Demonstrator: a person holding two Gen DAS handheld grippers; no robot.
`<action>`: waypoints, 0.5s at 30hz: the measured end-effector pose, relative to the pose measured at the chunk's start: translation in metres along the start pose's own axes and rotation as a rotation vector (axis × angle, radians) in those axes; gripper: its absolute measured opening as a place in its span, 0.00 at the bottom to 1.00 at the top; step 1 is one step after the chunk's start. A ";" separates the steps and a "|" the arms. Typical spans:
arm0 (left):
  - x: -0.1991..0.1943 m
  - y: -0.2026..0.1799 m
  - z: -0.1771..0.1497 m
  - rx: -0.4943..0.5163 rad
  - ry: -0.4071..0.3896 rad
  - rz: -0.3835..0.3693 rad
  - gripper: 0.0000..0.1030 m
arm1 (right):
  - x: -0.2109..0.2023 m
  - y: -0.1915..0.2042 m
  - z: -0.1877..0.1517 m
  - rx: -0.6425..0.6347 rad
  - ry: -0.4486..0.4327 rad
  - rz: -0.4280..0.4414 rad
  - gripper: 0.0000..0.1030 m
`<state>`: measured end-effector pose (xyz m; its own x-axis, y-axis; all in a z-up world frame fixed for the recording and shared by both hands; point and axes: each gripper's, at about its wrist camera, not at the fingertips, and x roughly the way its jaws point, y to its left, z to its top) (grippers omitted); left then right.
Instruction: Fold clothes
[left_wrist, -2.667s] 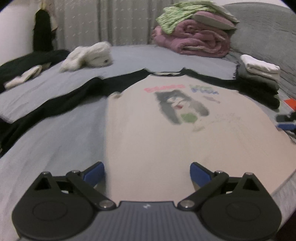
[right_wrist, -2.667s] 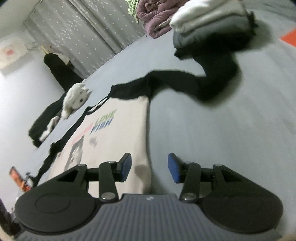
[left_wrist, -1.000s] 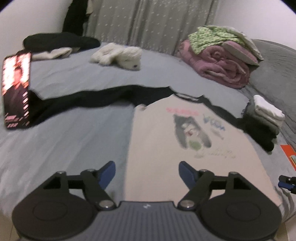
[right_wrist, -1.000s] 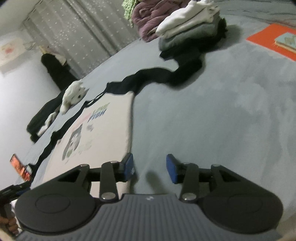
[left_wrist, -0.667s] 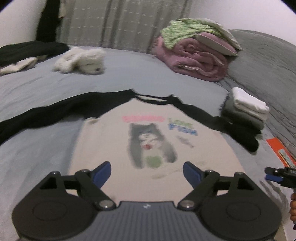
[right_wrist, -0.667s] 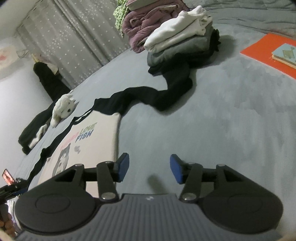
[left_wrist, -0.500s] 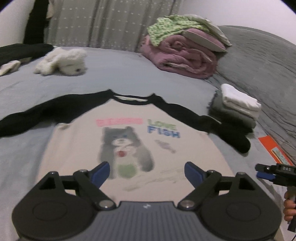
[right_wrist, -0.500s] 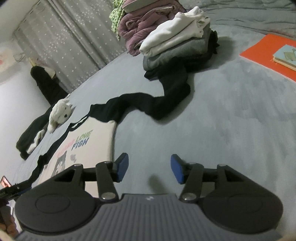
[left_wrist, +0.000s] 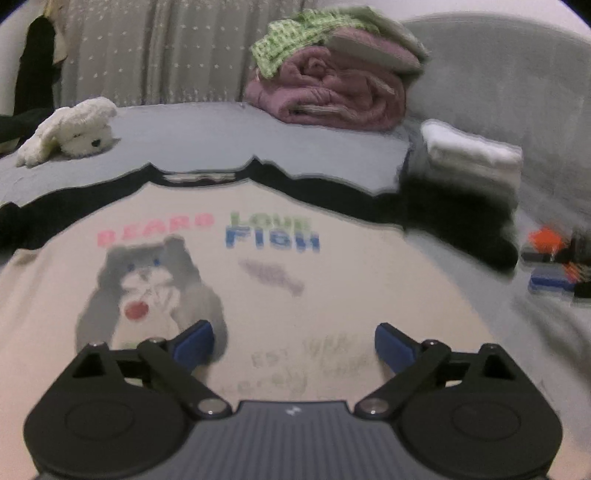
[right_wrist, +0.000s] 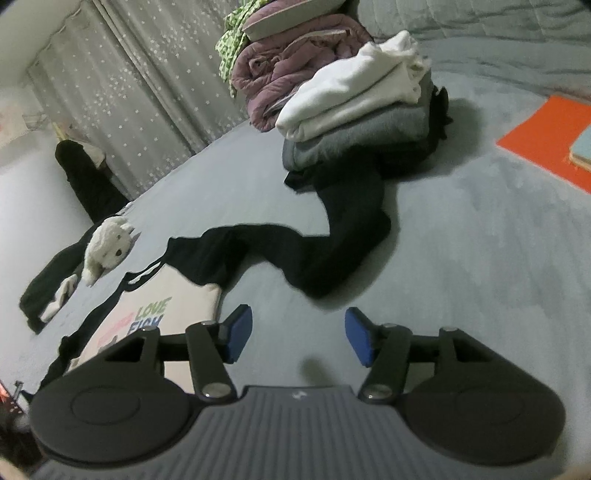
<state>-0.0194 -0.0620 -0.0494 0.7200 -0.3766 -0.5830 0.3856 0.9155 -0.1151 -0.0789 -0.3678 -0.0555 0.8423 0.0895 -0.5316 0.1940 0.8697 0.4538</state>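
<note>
Fingers (left_wrist: 194, 341) of the left gripper (left_wrist: 291, 343) stand wide apart above the lower front of the shirt, their jaws having just been opening, with nothing between them. The right gripper (right_wrist: 297, 338) has its blue fingers (right_wrist: 238, 334) about half spread over bare bedding beside the shirt; these jaws too have just been opening and hold nothing.

Largest of all is the grey bed (right_wrist: 461, 240), which carries everything. On it the shirt (left_wrist: 332, 280) lies flat and face up, cream-bodied with black sleeves and collar, printed with a grey bear and the words "BEARS LOVE FISH". Its right-hand sleeve (right_wrist: 332, 236) snakes across the cover to the foot of a stack of folded clothes (right_wrist: 362, 96), white on top, then grey, then black.

Behind that stack sits a rolled pink quilt (left_wrist: 332, 96) with green checked cloth on top. A white plush toy (left_wrist: 74, 133) lies near the far left, well apart from the shirt. An orange sheet (right_wrist: 546, 140) rests at the right edge of the bed.
</note>
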 end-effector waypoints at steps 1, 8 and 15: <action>0.000 -0.003 -0.002 0.021 -0.003 0.009 0.97 | 0.001 0.000 0.004 -0.008 -0.012 -0.010 0.59; 0.001 -0.007 -0.005 0.036 -0.002 0.024 0.98 | 0.016 -0.006 0.031 -0.045 -0.102 -0.074 0.59; 0.003 -0.006 -0.006 0.029 -0.005 0.019 0.99 | 0.056 0.001 0.057 -0.153 -0.122 -0.159 0.59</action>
<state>-0.0232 -0.0679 -0.0547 0.7299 -0.3602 -0.5809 0.3884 0.9179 -0.0812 -0.0029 -0.3895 -0.0445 0.8634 -0.1060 -0.4933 0.2589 0.9322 0.2529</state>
